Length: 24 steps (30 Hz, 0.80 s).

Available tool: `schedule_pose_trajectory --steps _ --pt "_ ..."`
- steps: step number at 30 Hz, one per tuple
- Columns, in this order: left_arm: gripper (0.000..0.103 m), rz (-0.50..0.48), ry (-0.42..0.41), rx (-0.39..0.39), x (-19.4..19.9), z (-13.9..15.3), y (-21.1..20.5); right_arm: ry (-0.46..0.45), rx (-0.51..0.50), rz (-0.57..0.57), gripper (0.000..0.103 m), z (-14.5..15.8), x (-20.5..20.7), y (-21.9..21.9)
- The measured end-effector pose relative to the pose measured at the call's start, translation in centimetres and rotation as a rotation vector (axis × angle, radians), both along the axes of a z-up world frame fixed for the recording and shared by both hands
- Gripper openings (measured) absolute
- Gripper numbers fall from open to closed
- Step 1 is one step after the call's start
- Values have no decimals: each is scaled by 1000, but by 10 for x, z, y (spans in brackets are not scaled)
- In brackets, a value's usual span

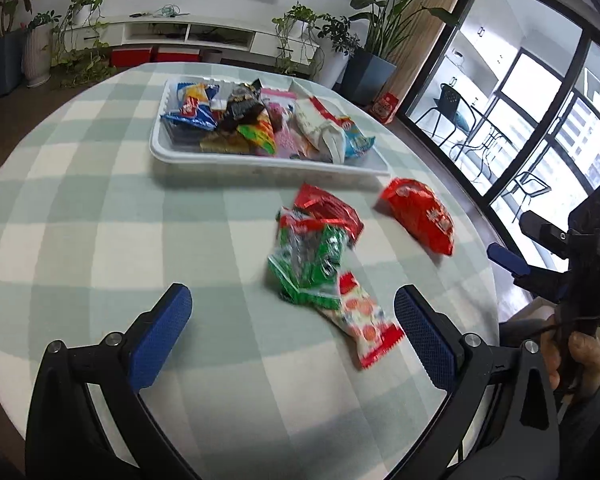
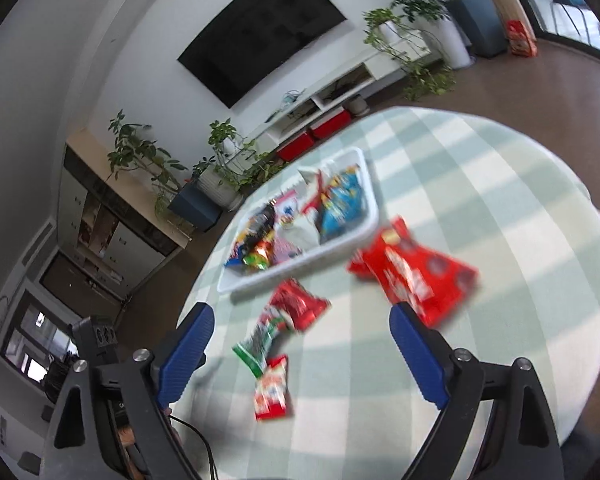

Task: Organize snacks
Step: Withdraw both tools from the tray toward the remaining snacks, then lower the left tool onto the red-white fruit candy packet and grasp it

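With both my left gripper [image 1: 292,332] and right gripper [image 2: 296,344] released over the counter [image 1: 100,208], overlapping loose packets [image 1: 316,256] risk a double grab.

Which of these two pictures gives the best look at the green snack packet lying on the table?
The left wrist view: the green snack packet lies fairly sharp in mid-frame, between the left gripper fingers, a shiny red packet overlapping its far end. In the right wrist view it is smaller and blurred, its print unreadable.
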State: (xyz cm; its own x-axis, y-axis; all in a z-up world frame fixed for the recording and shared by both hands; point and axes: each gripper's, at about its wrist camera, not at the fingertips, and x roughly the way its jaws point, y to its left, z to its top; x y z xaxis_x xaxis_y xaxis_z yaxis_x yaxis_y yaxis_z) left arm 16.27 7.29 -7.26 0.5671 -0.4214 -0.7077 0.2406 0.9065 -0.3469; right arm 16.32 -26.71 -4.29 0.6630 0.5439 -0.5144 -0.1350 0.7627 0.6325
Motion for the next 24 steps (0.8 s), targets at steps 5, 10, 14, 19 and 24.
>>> schedule_pose_trajectory --steps 5,10,14,19,24 --pt "103 -30 72 21 -22 -16 -26 30 5 -7 92 -18 -18 -3" --pt "103 -33 76 67 -21 -14 -48 -6 -41 -27 92 -16 -24 -2" --pt "102 -34 93 118 -5 -15 -67 -4 -33 -47 92 -19 -26 -8" --pt "102 -44 119 144 15 -20 -88 -10 -26 -54 92 -19 -27 -12" --pt "99 -58 122 226 27 -30 -105 -18 -19 -47 92 -18 -29 -14"
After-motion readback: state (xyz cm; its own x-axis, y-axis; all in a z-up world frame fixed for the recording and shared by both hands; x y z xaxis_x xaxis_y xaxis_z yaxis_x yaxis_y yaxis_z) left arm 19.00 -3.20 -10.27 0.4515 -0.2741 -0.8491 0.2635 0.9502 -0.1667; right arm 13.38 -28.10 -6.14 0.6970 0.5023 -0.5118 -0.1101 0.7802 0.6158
